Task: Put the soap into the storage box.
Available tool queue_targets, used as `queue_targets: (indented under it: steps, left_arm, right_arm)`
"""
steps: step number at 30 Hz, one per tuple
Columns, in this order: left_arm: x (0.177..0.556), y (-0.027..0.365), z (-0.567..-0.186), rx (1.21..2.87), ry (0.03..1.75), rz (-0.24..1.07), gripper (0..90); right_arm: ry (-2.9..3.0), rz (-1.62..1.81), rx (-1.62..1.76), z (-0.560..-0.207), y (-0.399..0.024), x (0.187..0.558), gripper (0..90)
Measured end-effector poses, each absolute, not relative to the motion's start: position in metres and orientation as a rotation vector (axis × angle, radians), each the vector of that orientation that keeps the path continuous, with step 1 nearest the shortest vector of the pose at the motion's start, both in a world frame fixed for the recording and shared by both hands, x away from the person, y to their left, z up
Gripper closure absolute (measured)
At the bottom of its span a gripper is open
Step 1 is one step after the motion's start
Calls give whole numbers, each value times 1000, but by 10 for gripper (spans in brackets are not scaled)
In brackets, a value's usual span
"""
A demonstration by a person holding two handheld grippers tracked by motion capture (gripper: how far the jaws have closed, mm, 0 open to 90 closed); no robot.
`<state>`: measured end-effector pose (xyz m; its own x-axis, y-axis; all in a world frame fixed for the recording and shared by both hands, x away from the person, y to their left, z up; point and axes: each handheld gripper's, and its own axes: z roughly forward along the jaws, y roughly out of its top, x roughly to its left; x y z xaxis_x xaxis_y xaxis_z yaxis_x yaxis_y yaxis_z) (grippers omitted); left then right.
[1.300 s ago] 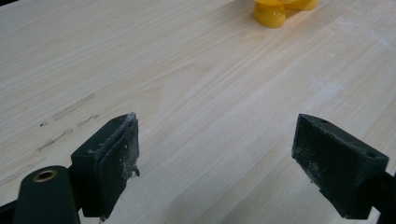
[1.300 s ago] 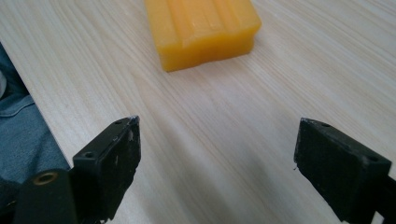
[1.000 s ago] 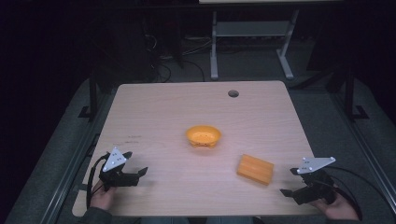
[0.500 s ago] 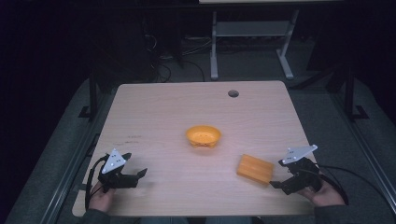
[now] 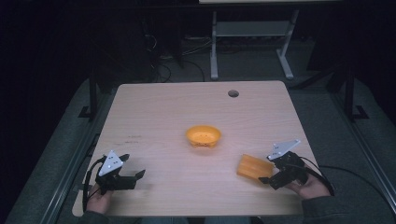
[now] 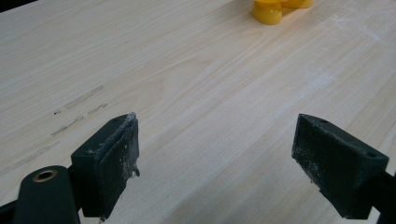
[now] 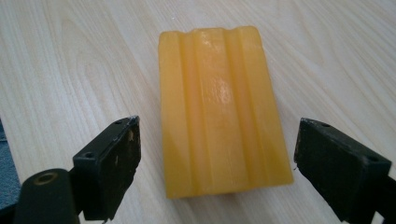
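Item: orange block (image 5: 253,167), ribbed, rectangular, lying flat on the wooden table (image 5: 168,116). It is being shown at the near right of the table in the high view, near the front edge and to the right of and nearer than the orange bowl (image 5: 203,136), well apart from it. Its long axis is being seen running from near right to far left in the high view, slightly slanted across the table. In the right gripper view the block (image 7: 219,107) is being seen lengthwise, its ridges running straight away from the camera, its near short end lying between the two black jaws and its far end pointing away from the gripper.

Item: right gripper (image 5: 267,179), being held in a hand (image 5: 310,186) at the near right corner. Its jaws are being held wide apart, one on each side of the block's near end, neither touching it.

Item: left gripper (image 5: 137,175), being held at the near left corner of the table, well apart from the block. Its jaws are being held wide, with bare wood between them. In the left gripper view the bowl (image 6: 275,8) is being shown far off at the top edge.

Item: round hole (image 5: 233,93), set in the far right part of the tabletop.
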<state>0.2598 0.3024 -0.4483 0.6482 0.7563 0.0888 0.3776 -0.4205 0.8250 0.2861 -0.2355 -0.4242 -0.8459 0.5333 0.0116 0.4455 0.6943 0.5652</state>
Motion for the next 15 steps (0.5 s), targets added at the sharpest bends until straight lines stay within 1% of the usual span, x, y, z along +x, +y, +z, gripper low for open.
queue_targets:
  steps: [10, 15]
  left_arm:
    - [259, 303, -448, 2044, 873, 596, 143]
    - [259, 303, -448, 2046, 872, 593, 143]
  right_arm:
    - [2777, 811, 720, -426, -219, 298, 142]
    - [2809, 777, 708, -433, -211, 306, 142]
